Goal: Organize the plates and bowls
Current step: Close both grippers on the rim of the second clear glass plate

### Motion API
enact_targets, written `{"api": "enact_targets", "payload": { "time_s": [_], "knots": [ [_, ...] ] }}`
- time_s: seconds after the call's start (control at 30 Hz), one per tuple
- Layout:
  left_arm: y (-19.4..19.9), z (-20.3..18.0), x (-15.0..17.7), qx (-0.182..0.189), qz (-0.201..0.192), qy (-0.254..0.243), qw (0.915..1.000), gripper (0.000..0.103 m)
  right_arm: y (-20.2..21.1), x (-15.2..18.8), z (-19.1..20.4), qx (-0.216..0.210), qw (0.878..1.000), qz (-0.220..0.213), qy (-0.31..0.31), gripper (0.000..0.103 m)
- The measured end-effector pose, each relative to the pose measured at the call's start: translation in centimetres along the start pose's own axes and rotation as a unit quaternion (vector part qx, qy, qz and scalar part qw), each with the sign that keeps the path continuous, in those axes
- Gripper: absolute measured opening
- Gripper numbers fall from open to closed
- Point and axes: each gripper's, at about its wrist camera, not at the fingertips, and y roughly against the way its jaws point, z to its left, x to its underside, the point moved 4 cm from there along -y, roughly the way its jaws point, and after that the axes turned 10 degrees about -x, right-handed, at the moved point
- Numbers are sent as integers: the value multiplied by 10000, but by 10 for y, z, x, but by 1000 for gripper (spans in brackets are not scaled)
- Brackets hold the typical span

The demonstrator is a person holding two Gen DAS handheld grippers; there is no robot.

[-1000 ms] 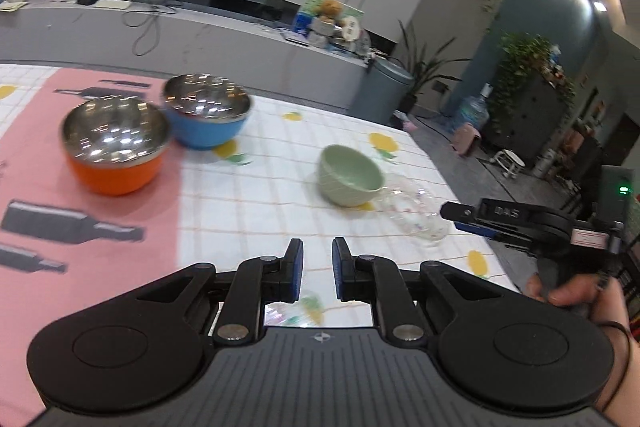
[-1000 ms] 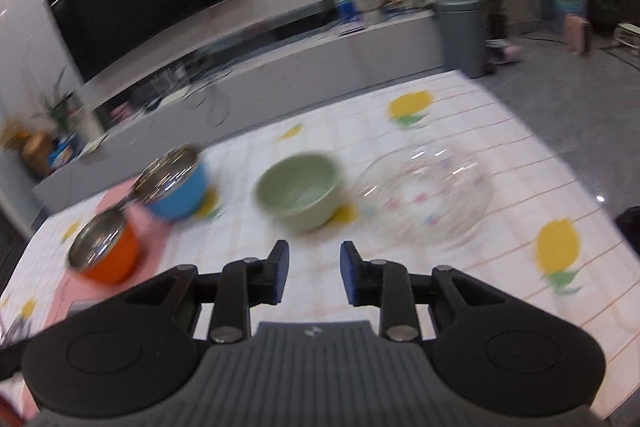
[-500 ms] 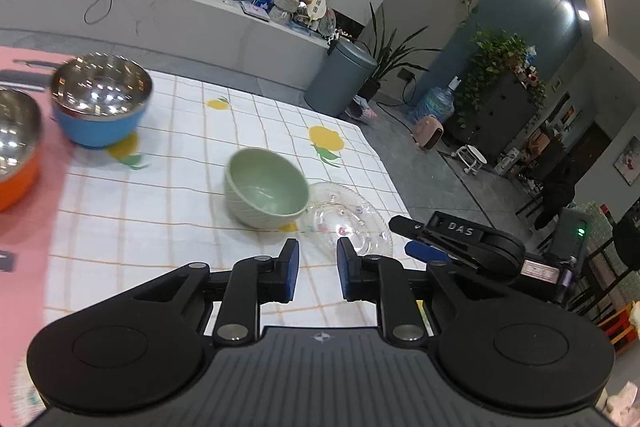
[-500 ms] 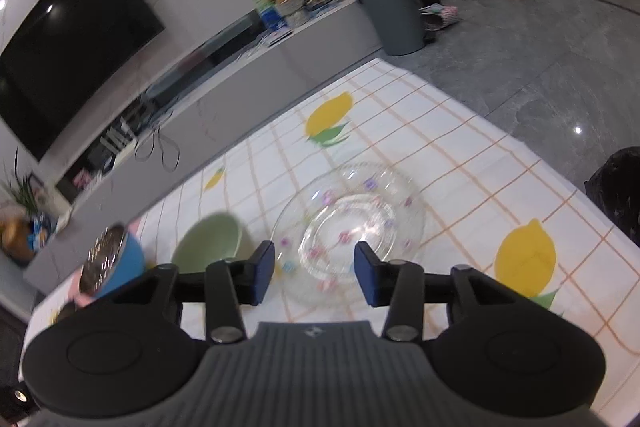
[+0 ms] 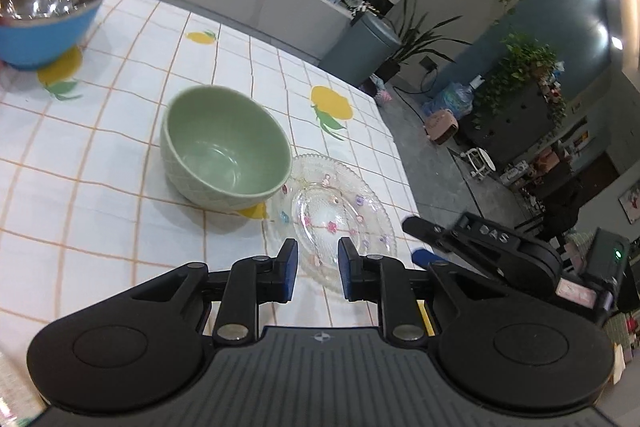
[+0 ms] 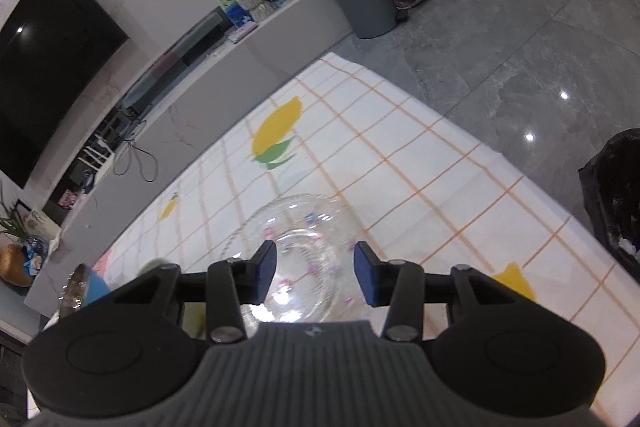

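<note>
While both tools [image 5: 313, 269] [image 6: 315, 277] gape empty, clear glass plate [image 5: 332, 215], pastel flower dots, beaded rim, lies flat.

Both claws are closing in on the glass plate [image 5: 340, 217] near the worktop's right edge. The left claw [image 5: 313, 269] and right claw [image 6: 315, 273] have just been opening, nothing gripped between either. The orange bowl is dropping out of the left view.

The right claw [image 5: 424, 241], seen from the left wrist camera, carries pale letters on its black arm that read roughly "DAS"; nothing else is legible.
</note>
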Motion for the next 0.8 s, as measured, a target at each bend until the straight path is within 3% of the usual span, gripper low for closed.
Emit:
{"api": "enact_targets", "payload": {
  "time_s": [0.1,0.17,0.5,0.53,0.67,0.8],
  "knots": [
    [-16,-1,-1,-85,47,106,9999,24,-6,-4,-11,33,9999,73,-93,43],
    [-26,0,-1,-166,98,150,9997,24,-12,-7,-16,93,9998,138,-107,34],
    [-48,7,-4,-282,33,252,9993,23,-28,-11,-31,26,9983,338,-472,29],
    [-49,6,-4,-316,30,214,9993,23,-30,-11,-31,12,9982,346,-483,23],
    [-51,7,-4,-443,46,121,9989,9,-33,-9,-32,-69,9975,409,-574,14],
    [-49,11,-5,-488,4,63,9988,7,-34,-8,-29,-41,9978,464,-482,9]
  ]
}}
